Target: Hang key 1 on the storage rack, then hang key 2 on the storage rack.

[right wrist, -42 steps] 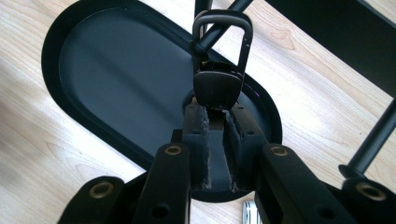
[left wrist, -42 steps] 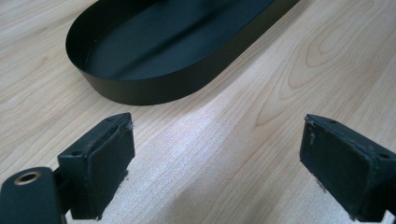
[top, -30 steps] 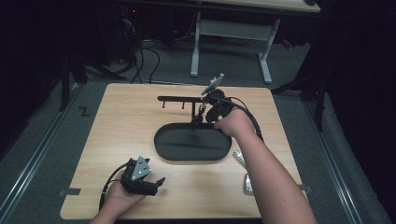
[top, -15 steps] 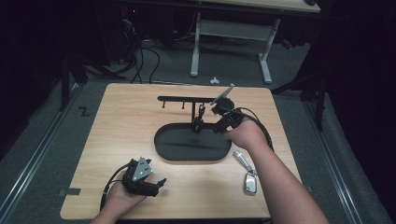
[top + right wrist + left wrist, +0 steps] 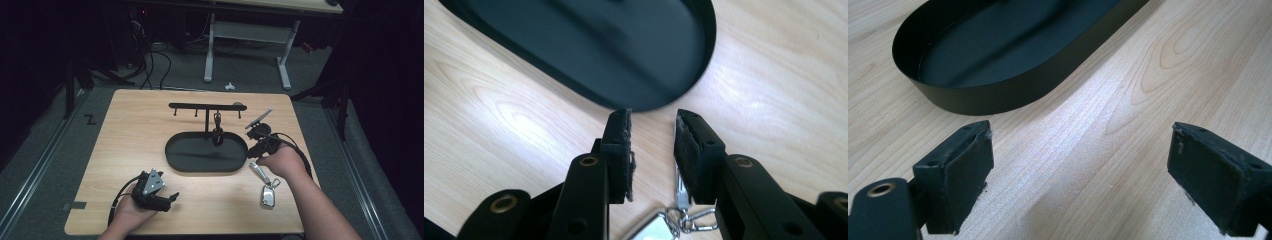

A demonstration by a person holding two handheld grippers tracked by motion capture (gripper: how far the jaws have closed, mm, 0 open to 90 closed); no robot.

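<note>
A black oval tray (image 5: 200, 159) with a hooked rack (image 5: 205, 106) rising from its far side stands mid-table. A small dark item (image 5: 217, 134) hangs from one hook. My right gripper (image 5: 254, 151) is low beside the tray's right end (image 5: 664, 60). Its jaws have just been opening and stand moderately apart, gripping nothing. A silver key (image 5: 681, 192) on a ring lies on the wood under them, joined to a fob (image 5: 268, 196). My left gripper (image 5: 171, 199) rests at the near left, wide open and empty (image 5: 1080, 170), facing the tray (image 5: 998, 50).
The wooden table (image 5: 130, 135) ends close behind both hands. The rack's bar spans the tray's far side at hook height. Dark floor, cables and a desk frame (image 5: 245, 45) lie beyond the far edge.
My right gripper has come away from the rack's hook toward the near right and sunk beside the tray's end, its jaws wider. The dark item stays hanging. The left gripper has kept still.
</note>
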